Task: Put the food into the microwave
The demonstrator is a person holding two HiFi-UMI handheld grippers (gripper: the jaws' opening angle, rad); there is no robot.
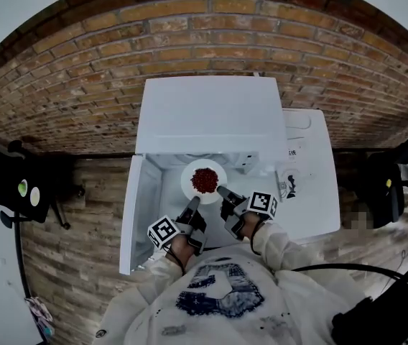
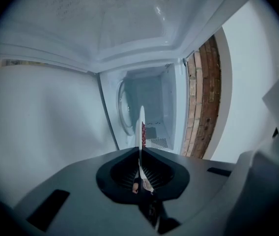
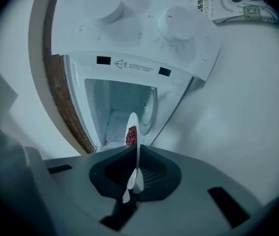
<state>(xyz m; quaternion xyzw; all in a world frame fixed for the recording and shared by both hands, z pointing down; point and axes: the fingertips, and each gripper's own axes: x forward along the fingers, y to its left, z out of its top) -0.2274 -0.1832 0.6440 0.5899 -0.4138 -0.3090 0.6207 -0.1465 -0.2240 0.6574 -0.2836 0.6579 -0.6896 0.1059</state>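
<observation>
Red bricks [image 1: 204, 34] fill the top of the head view, and brown wood boards [image 1: 82, 214] lie at the lower left. We see a white microwave [image 1: 204, 113] in the middle of the frame. Its door [image 1: 131, 214] hangs open down the left side. A white table [image 1: 319, 192] stands just to the right of it. We hold a white plate [image 1: 187, 185] right at the open mouth of the microwave. A little heap of red food [image 1: 204, 180] sits on the plate. Our left gripper [image 1: 192, 205] bites the plate's lower left rim. Our right gripper [image 1: 222, 192] bites its lower right rim.

In the left gripper view the plate [image 2: 140, 124] looks like a thin white line standing in the middle. The left gripper [image 2: 140, 154] has its jaws squeezed tight on the edge, and the food [image 2: 143, 135] peeks out on the right of the line. The microwave [image 2: 154, 112] opens behind it.

In the right gripper view the right gripper [image 3: 135, 151] pinches the plate [image 3: 133, 122] the same way. The food [image 3: 131, 135] shows on the left, with the microwave [image 3: 115, 102] behind. Two round knobs [image 3: 179, 23] sit at the top of that frame.
</observation>
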